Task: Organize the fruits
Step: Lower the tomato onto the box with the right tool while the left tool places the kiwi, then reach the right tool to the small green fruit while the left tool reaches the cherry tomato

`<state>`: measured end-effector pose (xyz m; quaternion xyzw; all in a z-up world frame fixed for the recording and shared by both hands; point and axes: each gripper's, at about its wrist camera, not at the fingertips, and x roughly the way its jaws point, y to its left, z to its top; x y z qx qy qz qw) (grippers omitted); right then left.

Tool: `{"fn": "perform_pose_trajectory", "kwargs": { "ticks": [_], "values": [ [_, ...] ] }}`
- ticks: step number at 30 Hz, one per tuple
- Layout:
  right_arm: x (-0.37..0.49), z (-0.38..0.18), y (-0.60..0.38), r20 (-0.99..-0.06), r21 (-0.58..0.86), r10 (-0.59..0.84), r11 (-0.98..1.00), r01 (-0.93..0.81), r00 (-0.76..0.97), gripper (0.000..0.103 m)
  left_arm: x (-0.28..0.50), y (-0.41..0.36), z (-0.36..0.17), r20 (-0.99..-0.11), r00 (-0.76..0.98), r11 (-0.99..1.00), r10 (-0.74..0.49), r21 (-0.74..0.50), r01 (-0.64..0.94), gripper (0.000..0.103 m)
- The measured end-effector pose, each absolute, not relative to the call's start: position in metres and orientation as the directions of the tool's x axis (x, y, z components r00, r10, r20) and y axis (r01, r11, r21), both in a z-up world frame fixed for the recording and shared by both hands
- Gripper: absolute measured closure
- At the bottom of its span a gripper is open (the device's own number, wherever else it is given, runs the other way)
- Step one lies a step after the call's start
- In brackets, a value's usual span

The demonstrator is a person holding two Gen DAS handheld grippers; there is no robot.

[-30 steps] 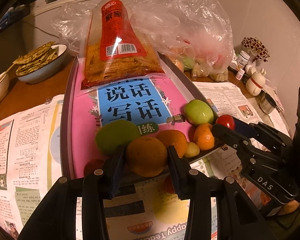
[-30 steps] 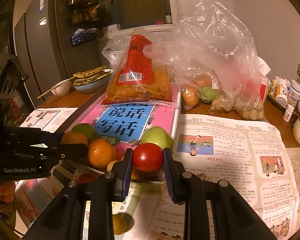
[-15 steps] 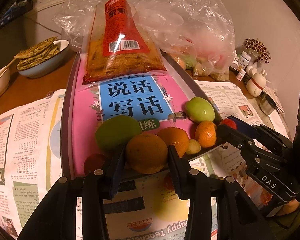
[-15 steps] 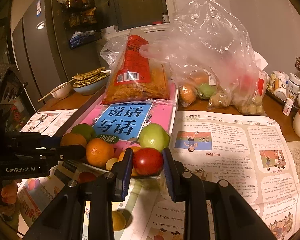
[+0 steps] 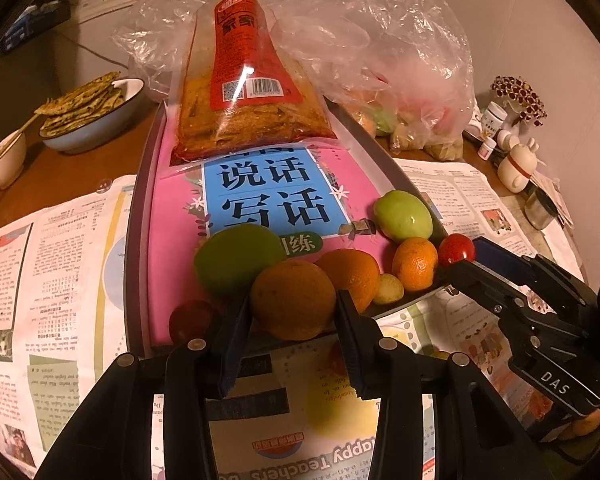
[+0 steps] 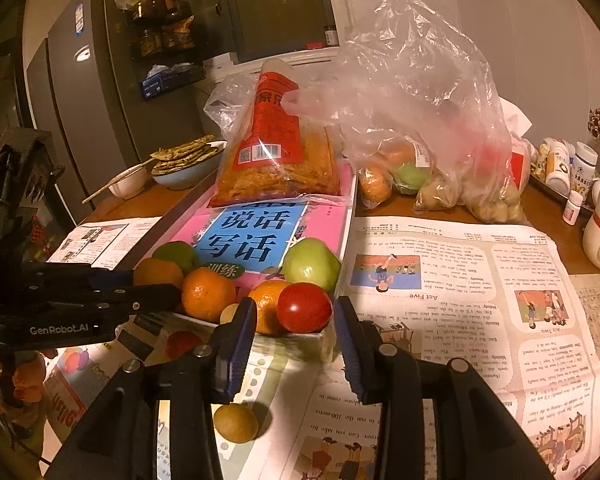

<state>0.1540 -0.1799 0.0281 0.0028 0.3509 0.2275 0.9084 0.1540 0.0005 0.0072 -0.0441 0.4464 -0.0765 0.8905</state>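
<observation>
Left wrist view shows my left gripper [image 5: 290, 320] with its pads on either side of a dull orange [image 5: 293, 299] at the near edge of the tray [image 5: 138, 240]. Both pads seem to touch the skin, so I read it as clamped on that orange, though lightly. I judge the grip is kept at the fruit's widest part so it cannot roll out.

Right wrist view shows my right gripper [image 6: 296, 320] straddling the red tomato [image 6: 305, 307], which sits at the tray's near right corner. There is a clear gap on both sides, so the tongs stand apart around it, not gripping. The tomato rests against a small orange [image 6: 266, 306], with the green apple [image 6: 311, 264] just behind.

The fruits crowd the front of the tray on a pink book [image 5: 260, 196], probably because the snack bag [image 5: 248, 92] fills the back half. A brighter orange [image 5: 350, 274], a lime-green fruit [image 5: 236, 258] and a small yellow fruit [image 5: 389, 289] pack the row tightly, so each piece props its neighbour.

One small brown fruit [image 6: 236, 422] lies off the tray on the newspaper [image 6: 460, 280], below my right gripper; I judge it is not sorted yet. More fruit waits in the plastic bag [image 6: 420, 128] beyond.
</observation>
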Motion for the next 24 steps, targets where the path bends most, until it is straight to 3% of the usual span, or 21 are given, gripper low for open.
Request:
{"fn": "perform_pose_trajectory", "kwargs": {
  "ticks": [6, 12, 17, 19, 24],
  "values": [
    [0.148, 0.033, -0.178, -0.628, 0.154, 0.414, 0.896, -0.416, 0.659, 0.052, 0.153, 0.000, 0.008, -0.787, 0.593, 0.985, -0.170, -0.140, 0.096, 0.059],
    [0.143, 0.035, -0.178, -0.624, 0.151, 0.416, 0.895, -0.421, 0.661, 0.050, 0.152, 0.001, 0.008, -0.786, 0.596, 0.986, -0.164, -0.137, 0.091, 0.055],
    [0.140, 0.037, -0.181, -0.621, 0.157, 0.412, 0.899, -0.409, 0.667, 0.039, 0.149, 0.003, 0.009, -0.783, 0.599, 0.986, -0.165, -0.140, 0.090, 0.050],
    [0.138, 0.037, -0.184, -0.620, 0.159, 0.410, 0.900, -0.405, 0.669, 0.039, 0.147, 0.004, 0.010, -0.785, 0.597, 0.986, -0.167, -0.140, 0.092, 0.045],
    [0.128, 0.038, -0.187, -0.620, 0.154, 0.414, 0.897, -0.414, 0.667, 0.038, 0.135, 0.003, 0.019, -0.767, 0.616, 0.984, -0.179, -0.139, 0.114, 0.044]
  ]
}}
